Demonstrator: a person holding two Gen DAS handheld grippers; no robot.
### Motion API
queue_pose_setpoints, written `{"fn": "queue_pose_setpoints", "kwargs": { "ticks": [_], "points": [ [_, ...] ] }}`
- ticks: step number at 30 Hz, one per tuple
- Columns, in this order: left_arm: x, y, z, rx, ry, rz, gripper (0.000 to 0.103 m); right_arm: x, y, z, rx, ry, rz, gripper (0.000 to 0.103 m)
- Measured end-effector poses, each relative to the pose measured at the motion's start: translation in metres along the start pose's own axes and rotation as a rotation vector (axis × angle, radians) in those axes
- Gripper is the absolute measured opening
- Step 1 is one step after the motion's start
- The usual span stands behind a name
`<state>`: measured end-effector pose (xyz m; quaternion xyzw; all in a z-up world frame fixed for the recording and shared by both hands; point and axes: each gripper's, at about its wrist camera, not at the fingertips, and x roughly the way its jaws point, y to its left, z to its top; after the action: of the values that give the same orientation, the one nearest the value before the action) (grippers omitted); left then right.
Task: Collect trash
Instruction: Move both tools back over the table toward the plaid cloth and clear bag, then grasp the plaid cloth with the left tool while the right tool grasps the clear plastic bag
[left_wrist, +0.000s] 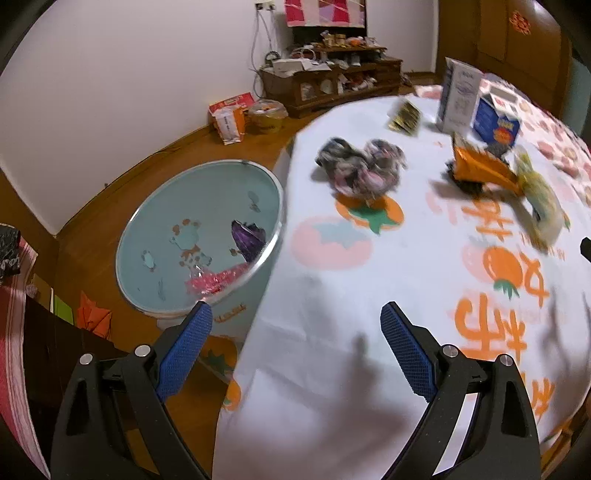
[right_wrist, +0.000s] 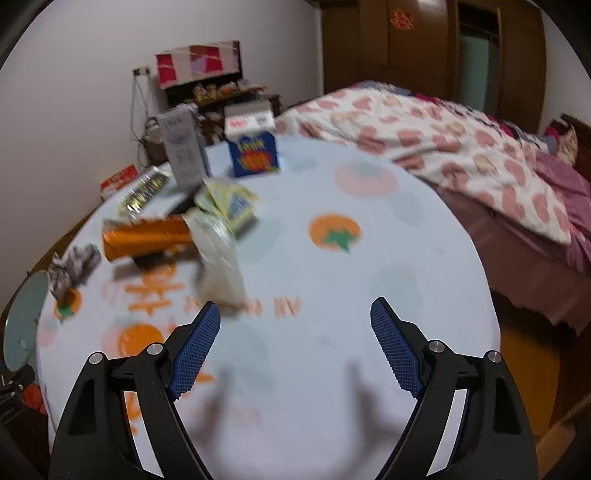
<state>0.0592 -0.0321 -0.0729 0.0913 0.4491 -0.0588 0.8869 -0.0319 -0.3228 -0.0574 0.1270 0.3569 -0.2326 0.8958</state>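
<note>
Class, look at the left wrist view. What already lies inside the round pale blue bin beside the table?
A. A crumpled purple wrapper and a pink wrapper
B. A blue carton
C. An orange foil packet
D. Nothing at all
A: inside the round pale blue bin lie a crumpled purple wrapper and a pink wrapper, while the orange foil packet and blue carton sit on the table.

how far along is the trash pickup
Early. Done: a purple wrapper and a pink one lie in the bin beside the table. In hand: nothing; the left tool and right tool are both open and empty. Left: the crumpled wrapper, orange bag, yellow packet and gold packet remain on the table.
</note>
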Motion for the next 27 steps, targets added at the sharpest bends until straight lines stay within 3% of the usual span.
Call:
{"fn": "queue_pose_setpoints", "kwargs": {
  "ticks": [5,9,11,13,14,16,22,27],
  "points": [
    [-0.004,0.005,0.021,-0.020,-0.054,-0.007,0.090,0.013,0.025,0.025,-0.038,-0.011,0.075,0.083],
    [0.000,-0.006,0.044,0.001,-0.106,-0.035,0.090,0.036,0.039,0.036,-0.069,0.014,0.082,0.081],
    [0.009,-0.014,0.056,0.004,-0.124,-0.054,0.089,0.051,0.042,0.038,-0.079,0.052,0.086,0.074],
    [0.021,-0.022,0.068,0.003,-0.128,-0.082,0.089,0.065,0.041,0.037,-0.076,0.102,0.102,0.056],
    [0.029,-0.026,0.074,0.000,-0.121,-0.089,0.089,0.068,0.039,0.035,-0.073,0.117,0.109,0.052],
    [0.041,-0.033,0.083,-0.012,-0.118,-0.102,0.087,0.073,0.035,0.032,-0.064,0.134,0.125,0.032],
    [0.076,-0.056,0.098,-0.008,-0.076,-0.092,0.073,0.060,0.018,0.025,-0.011,0.096,0.142,0.026],
    [0.100,-0.066,0.097,-0.013,-0.032,-0.066,0.052,0.037,0.004,0.024,0.029,0.016,0.103,0.026]
  ]
}}
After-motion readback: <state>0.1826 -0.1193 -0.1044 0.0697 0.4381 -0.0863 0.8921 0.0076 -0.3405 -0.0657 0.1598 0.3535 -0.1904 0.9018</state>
